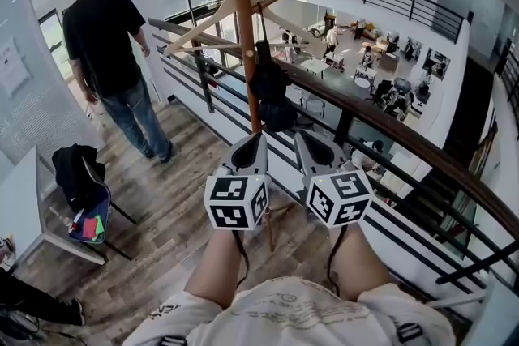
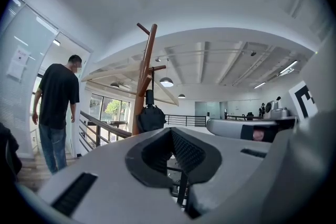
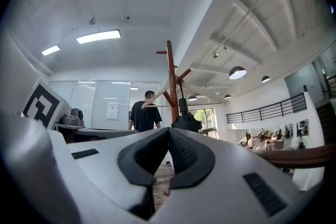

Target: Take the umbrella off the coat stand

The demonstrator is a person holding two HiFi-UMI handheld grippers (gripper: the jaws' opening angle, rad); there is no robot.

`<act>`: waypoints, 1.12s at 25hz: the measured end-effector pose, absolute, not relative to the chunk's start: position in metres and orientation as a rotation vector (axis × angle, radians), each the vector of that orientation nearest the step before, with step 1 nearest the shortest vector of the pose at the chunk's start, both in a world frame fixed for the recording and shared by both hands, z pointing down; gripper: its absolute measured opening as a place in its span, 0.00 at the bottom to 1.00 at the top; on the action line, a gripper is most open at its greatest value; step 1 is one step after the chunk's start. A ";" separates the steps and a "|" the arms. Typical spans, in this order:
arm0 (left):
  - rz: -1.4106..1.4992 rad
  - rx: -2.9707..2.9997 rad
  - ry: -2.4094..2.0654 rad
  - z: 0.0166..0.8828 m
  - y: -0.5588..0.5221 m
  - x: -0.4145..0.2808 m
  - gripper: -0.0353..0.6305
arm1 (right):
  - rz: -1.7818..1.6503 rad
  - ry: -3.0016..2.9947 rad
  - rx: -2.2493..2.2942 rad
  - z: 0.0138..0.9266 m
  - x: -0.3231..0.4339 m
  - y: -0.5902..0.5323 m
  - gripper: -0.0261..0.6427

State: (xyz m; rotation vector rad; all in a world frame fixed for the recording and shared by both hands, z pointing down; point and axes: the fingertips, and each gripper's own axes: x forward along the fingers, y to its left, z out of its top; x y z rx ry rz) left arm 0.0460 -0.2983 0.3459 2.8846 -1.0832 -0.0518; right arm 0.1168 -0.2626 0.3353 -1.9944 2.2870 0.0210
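A folded black umbrella (image 1: 272, 89) hangs by its strap from a peg of the wooden coat stand (image 1: 243, 28), next to the railing. It also shows ahead in the left gripper view, where the umbrella (image 2: 150, 117) hangs on the stand (image 2: 144, 76), and in the right gripper view, where the umbrella (image 3: 186, 122) hangs on the stand (image 3: 171, 81). My left gripper (image 1: 251, 143) and right gripper (image 1: 312, 143) are held side by side, level, pointing at the stand and short of the umbrella. Both are shut with nothing between their jaws.
A person in a black T-shirt (image 1: 109, 53) stands left of the stand with their back to me. A dark-topped railing (image 1: 389, 126) runs behind the stand over a lower hall. A chair with a black bag (image 1: 81, 182) and a white table (image 1: 20, 207) stand at the left.
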 end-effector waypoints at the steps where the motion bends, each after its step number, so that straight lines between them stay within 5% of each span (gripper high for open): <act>1: -0.052 2.882 -1.091 0.345 -0.306 0.047 0.06 | 0.021 2.289 -1.987 0.334 0.119 -0.270 0.04; 24: -0.055 2.781 -1.383 0.316 -0.408 0.082 0.06 | 0.098 2.474 -1.693 0.279 0.172 -0.393 0.05; 28: -0.069 2.743 -1.453 0.315 -0.414 0.085 0.06 | 0.075 2.611 -1.530 0.272 0.172 -0.412 0.16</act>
